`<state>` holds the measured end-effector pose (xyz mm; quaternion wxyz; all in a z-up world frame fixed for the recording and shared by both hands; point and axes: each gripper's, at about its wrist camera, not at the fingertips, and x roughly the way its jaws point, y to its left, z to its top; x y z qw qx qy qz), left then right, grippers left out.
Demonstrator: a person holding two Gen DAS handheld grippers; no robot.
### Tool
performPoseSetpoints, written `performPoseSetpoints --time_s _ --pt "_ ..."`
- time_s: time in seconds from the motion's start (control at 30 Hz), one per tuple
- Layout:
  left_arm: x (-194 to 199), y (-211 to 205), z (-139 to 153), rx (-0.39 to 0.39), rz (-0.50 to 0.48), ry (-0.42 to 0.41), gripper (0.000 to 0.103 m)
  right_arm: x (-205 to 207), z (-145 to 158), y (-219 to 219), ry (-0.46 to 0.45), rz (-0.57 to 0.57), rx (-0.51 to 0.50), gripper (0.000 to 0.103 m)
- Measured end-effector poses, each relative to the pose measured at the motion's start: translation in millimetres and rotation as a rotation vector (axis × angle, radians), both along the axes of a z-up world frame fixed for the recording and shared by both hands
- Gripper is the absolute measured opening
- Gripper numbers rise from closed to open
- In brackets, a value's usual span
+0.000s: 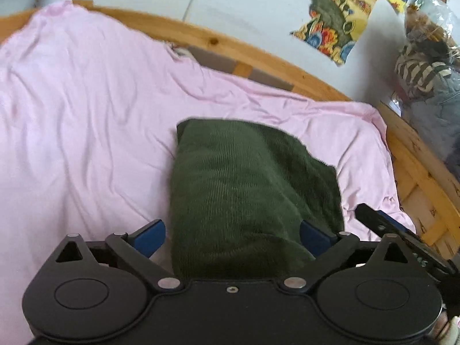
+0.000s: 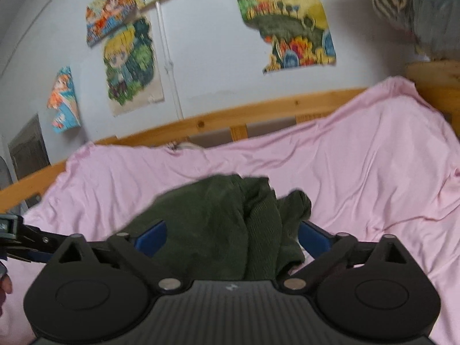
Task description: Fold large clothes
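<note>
A folded dark green garment [image 1: 253, 189] lies on a pink sheet [image 1: 86, 120] spread over a bed with a wooden frame [image 1: 218, 43]. In the left wrist view the left gripper [image 1: 233, 237] has its blue-padded fingers [image 1: 149, 237] spread wide apart, one on each side of the garment's near end; the pads do not look pressed into the cloth, though the right-hand pad is partly covered by the fabric and the garment's nearest edge is hidden behind the gripper's black body. From this side the garment reads as a tidy rectangle reaching toward 12 o'clock, its far corner at 1 o'clock a little blurred. At 3 o'clock a dark piece of the right gripper [image 1: 402, 238] juts in, cut off by the frame edge. In the right wrist view the right gripper [image 2: 233, 237] is likewise fully spread, the garment [image 2: 218, 224] bunched between its fingers with loose folds and a rumpled lump at 1 o'clock; whether the pads touch the cloth is hard to tell. At 9 o'clock part of the left gripper [image 2: 26, 235] shows, mostly out of frame, and a sliver of a hand [image 2: 4, 284] sits at the left edge. Colourful posters [image 2: 129, 66] hang on the pale wall [image 2: 207, 57], softened by blur. A striped and grey bundle [image 1: 425, 72] at 2 o'clock in the left wrist view is too indistinct to identify.
</note>
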<state>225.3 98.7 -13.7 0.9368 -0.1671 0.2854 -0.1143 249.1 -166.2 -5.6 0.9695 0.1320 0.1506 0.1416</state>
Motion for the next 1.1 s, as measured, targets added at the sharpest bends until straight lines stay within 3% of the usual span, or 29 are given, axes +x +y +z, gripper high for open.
performPoseSetpoints --time_s 0.27,0.4,0.57,0.73,1.1 --pt "-86 4 54 0.087 0.052 -0.145 0.102 -76 55 -3 -0.129 0.024 -0.02 0.103" --pt "-132 4 63 0.12 0.074 -0.192 0.102 -123 73 0 -0.175 0.053 -0.071 0.103" --pt "-175 -2 57 0.174 0.067 -0.211 0.102 -174 75 -3 -0.2 0.043 -0.081 0.103" --pt "-204 -6 42 0.21 0.127 -0.249 0.102 -206 62 -2 -0.184 0.01 -0.104 0.103" --pt "-212 -6 -10 0.22 0.156 -0.198 0.102 -224 29 6 -0.167 -0.04 -0.134 0.103"
